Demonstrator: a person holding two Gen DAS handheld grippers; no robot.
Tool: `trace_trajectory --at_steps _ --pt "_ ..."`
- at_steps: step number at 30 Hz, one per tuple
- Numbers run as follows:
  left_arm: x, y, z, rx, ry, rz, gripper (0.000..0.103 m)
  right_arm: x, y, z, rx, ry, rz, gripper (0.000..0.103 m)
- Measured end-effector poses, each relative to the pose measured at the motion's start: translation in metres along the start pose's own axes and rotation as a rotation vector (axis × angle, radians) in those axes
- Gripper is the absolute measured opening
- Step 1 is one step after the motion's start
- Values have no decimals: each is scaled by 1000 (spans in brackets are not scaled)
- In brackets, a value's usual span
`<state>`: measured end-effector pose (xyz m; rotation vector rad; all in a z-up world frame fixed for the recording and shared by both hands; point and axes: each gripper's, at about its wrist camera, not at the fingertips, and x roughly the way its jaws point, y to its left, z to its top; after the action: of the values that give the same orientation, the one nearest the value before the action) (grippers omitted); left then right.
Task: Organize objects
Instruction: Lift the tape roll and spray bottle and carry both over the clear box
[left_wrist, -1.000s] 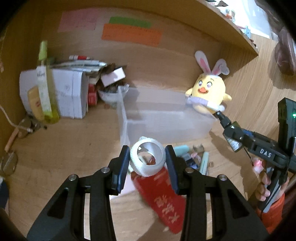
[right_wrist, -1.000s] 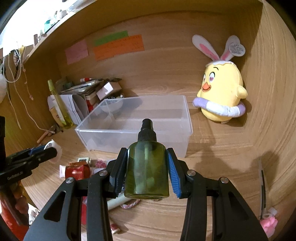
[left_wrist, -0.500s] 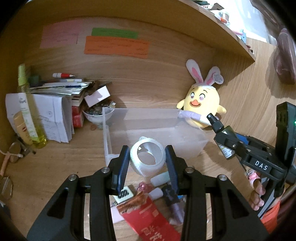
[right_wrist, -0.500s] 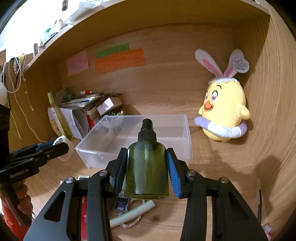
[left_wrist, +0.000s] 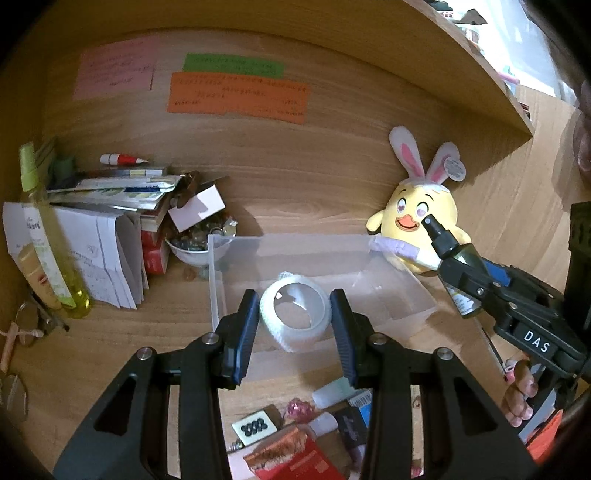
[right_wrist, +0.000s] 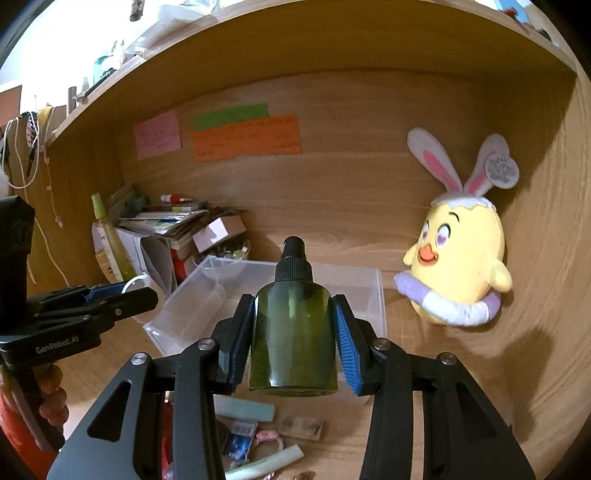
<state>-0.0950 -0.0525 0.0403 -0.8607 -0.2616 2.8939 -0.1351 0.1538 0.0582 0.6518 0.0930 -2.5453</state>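
My left gripper (left_wrist: 294, 306) is shut on a white tape roll (left_wrist: 291, 332), held above the near left part of a clear plastic box (left_wrist: 214, 280). My right gripper (right_wrist: 293, 306) is shut on a dark green spray bottle (right_wrist: 293, 332) with a black pump top, upright, in front of the box (right_wrist: 380, 295). In the left wrist view the right gripper (left_wrist: 461, 273) and its bottle (left_wrist: 441, 236) hang at the box's right side. The right wrist view shows the left gripper (right_wrist: 144, 291) and the roll (right_wrist: 135, 282) at the box's left corner. The box looks empty inside.
A yellow plush chick (right_wrist: 458, 266) with rabbit ears sits at the back right. A pile of papers and books (left_wrist: 110, 229), a small bowl of bits (left_wrist: 195, 247) and a tall yellow-green bottle (left_wrist: 48, 236) crowd the back left. Loose small items (left_wrist: 295, 424) lie before the box.
Both grippers have risen and come forward toward the box, each still holding its object. The tape roll has gone from over the loose items to over the box's near part.
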Motion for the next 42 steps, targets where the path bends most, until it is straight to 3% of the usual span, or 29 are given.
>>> trace_trajectory --at_steps 17,42 --pt "25 -6 30 39 -6 6 39 35 -9 37 -41 -4 -9 38" --pt "101 -8 11 79 199 23 39 110 -30 -3 12 211 8 38"
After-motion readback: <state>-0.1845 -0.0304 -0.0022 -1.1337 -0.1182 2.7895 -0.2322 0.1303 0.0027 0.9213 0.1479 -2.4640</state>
